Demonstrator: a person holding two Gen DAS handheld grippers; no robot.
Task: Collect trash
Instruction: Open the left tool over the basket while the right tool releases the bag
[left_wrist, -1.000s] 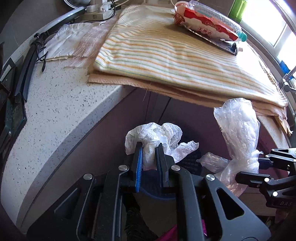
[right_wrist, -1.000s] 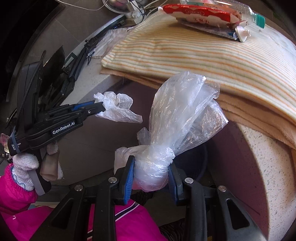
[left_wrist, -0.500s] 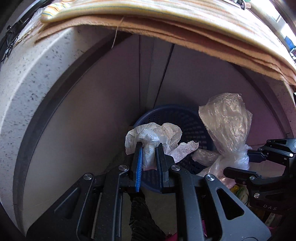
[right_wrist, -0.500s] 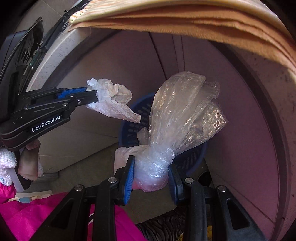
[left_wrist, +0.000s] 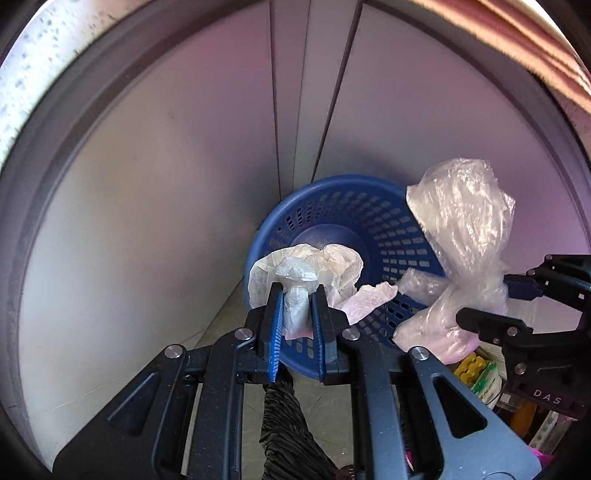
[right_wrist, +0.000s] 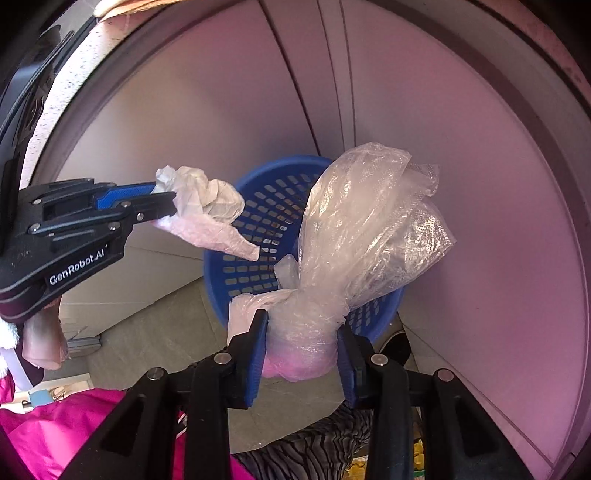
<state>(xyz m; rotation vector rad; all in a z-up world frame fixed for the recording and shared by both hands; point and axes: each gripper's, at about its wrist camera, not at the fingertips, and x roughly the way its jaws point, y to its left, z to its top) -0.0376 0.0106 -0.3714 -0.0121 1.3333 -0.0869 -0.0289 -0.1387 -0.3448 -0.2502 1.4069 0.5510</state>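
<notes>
Two pieces of trash carried, drop step in hand. Blue basket (left_wrist: 314, 195) directly beyond both tools. Knotted clear bag (right_wrist: 354, 236) between the just-widening jaws of right tool (right_wrist: 301, 349), pads touching. Crumpled wrapper (left_wrist: 306, 269) clamped in closed left tool (left_wrist: 297, 321). Next: centre over basket, release.

Pale cabinet doors (left_wrist: 184, 184) rise behind, a speckled desk (left_wrist: 22, 85) edge curves above left, and grey floor tiles (right_wrist: 155, 332) lie below, with pink fabric (right_wrist: 44, 432) nearest
</notes>
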